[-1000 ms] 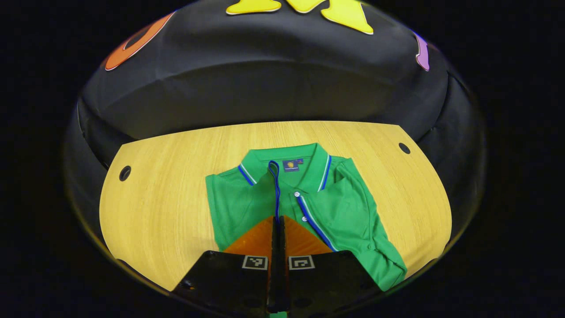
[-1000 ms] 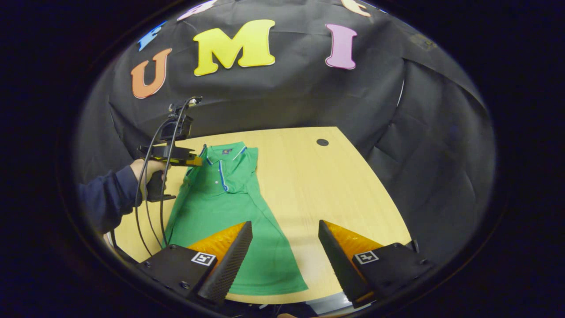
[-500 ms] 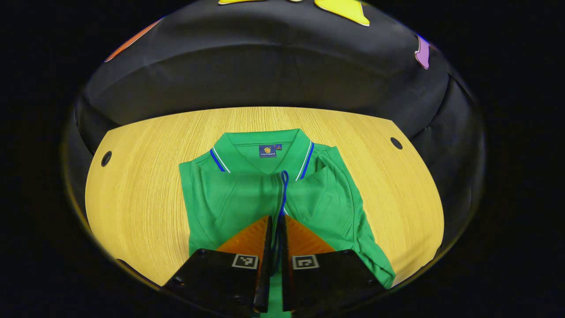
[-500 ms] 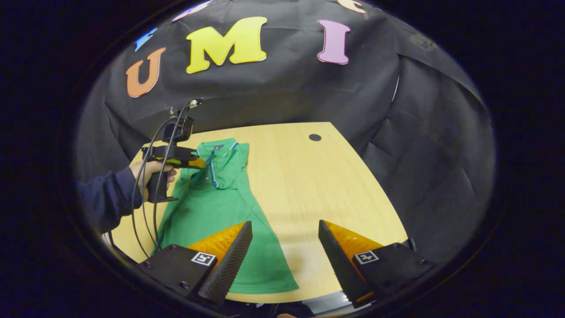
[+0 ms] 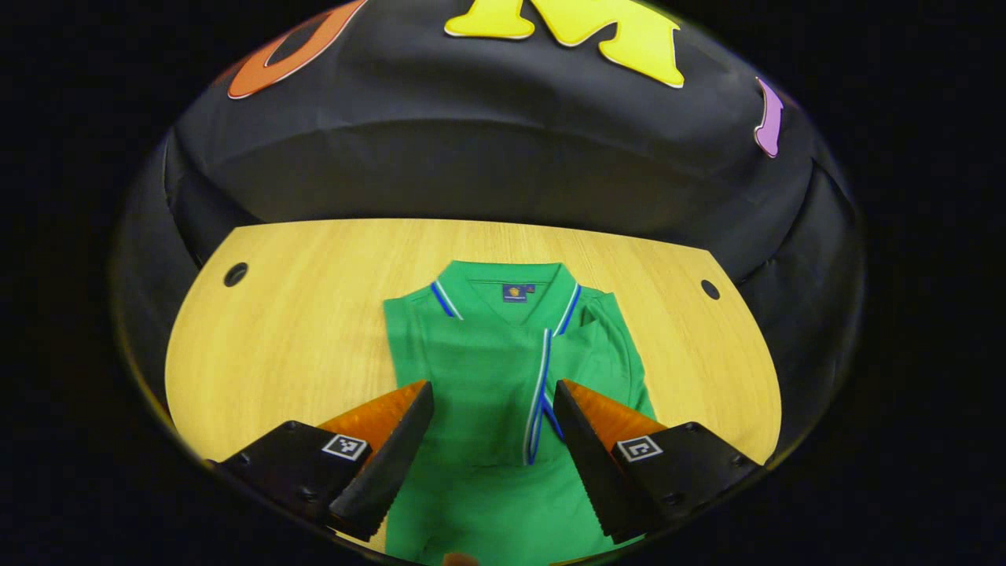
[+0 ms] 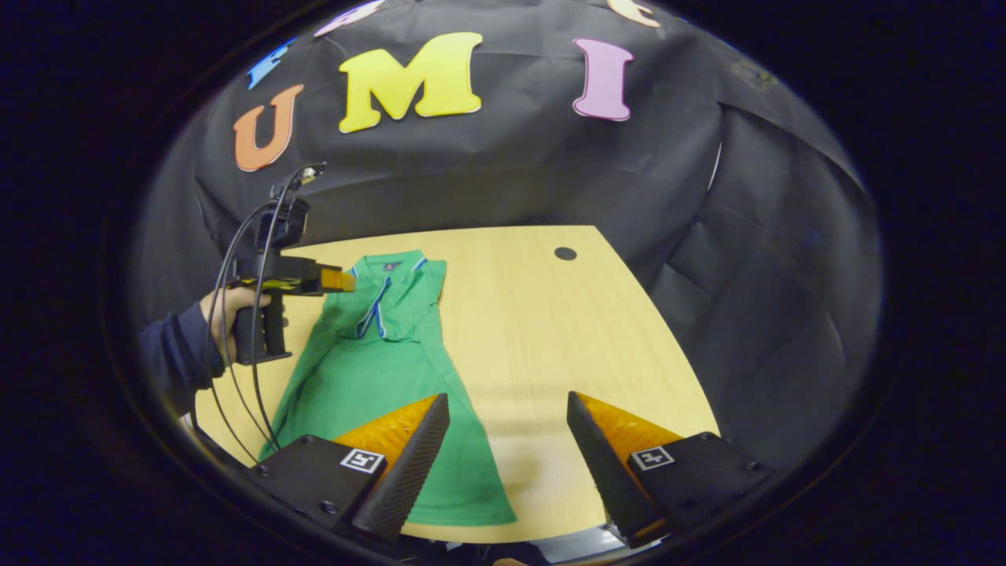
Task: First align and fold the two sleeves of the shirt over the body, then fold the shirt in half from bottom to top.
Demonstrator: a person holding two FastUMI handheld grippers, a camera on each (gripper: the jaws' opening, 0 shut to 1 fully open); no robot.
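Left gripper (image 5: 487, 393) hangs wide open over the green shirt (image 5: 503, 369), both sleeves lying folded across its body; right gripper (image 6: 507, 409) gapes empty. Bottom-to-top fold looks next: hem needs pinching.

**Little Legible Text on the Shirt or the Grippers**

A small dark-blue woven neck label (image 5: 519, 292) sat inside the collar of the green polo shirt (image 5: 487, 369); it carried a tiny yellowish emblem, but its lettering was too small to make out. In the right gripper view the same label (image 6: 392, 266) was only a dark speck. Square black-and-white coded marker tags (image 5: 346, 447) were fixed on the black finger mounts of the left gripper (image 5: 491, 393), and like tags (image 6: 362, 461) stood on the mounts of the right gripper (image 6: 508, 405); these bore block patterns, not letters or numbers.
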